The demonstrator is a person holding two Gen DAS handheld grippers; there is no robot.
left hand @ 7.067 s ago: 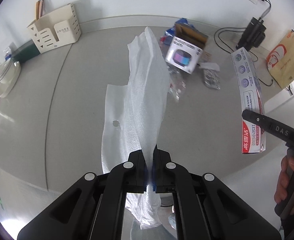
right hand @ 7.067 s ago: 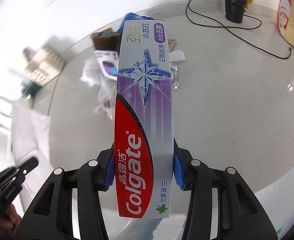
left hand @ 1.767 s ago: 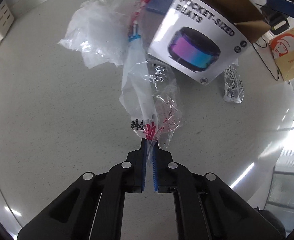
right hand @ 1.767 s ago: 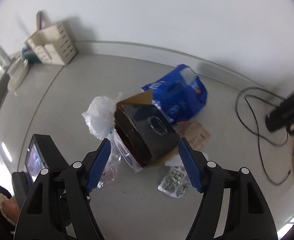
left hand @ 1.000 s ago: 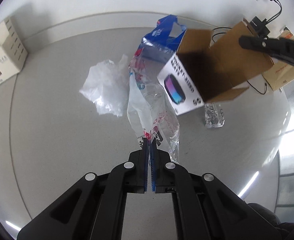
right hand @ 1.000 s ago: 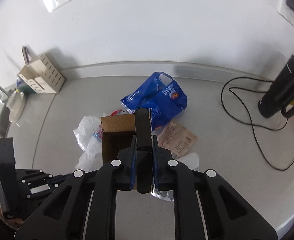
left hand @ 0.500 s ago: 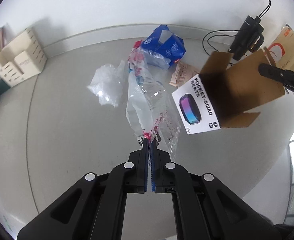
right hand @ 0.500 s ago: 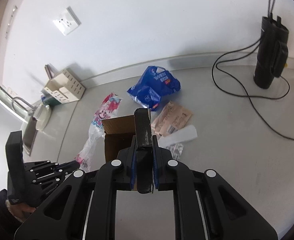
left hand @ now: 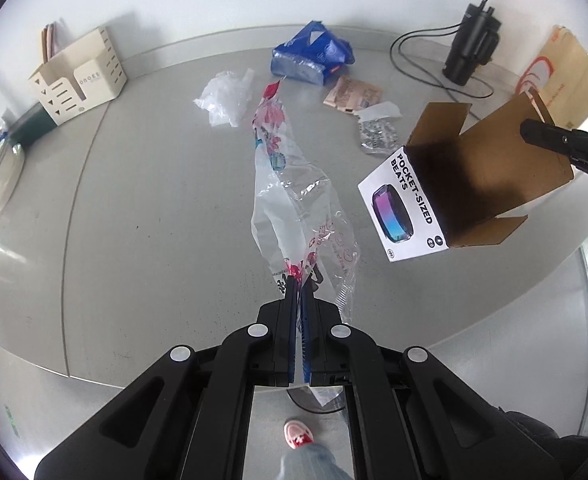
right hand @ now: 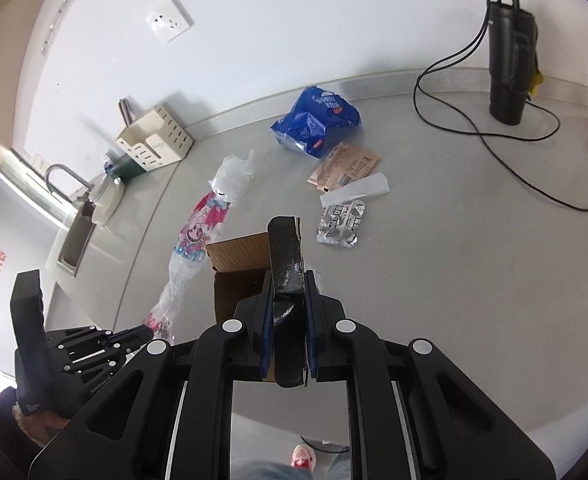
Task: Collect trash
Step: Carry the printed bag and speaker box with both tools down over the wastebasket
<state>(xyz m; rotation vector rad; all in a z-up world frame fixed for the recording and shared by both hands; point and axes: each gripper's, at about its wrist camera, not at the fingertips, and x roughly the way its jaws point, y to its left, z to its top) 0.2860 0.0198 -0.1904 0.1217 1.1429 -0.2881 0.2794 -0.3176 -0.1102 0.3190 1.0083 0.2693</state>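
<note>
My left gripper [left hand: 298, 280] is shut on the end of a clear plastic wrapper [left hand: 294, 184] with pink and red print, which hangs stretched out over the grey counter [left hand: 133, 200]. My right gripper [right hand: 287, 276] is shut on the glossy black flap of an open cardboard speaker box [right hand: 245, 280]. In the left wrist view this box [left hand: 470, 184] is in the air at the right, its white "POCKET-SIZED BEATS" face turned to me. The right wrist view shows the left gripper [right hand: 133, 334] and the wrapper [right hand: 193, 248] at the lower left.
On the counter by the wall lie a blue bag [left hand: 310, 56], crumpled clear plastic [left hand: 225, 96], a tan packet [left hand: 352, 94], a white strip [left hand: 378, 111] and a foil blister [left hand: 376, 136]. A cream organizer [left hand: 79, 76], sink [right hand: 73, 240], black device [left hand: 472, 50] with cable, paper bag [left hand: 566, 68].
Both grippers have drawn back from the trash pile toward the counter's front edge, carrying the wrapper and the box. In the left wrist view the box has shifted right and lower.
</note>
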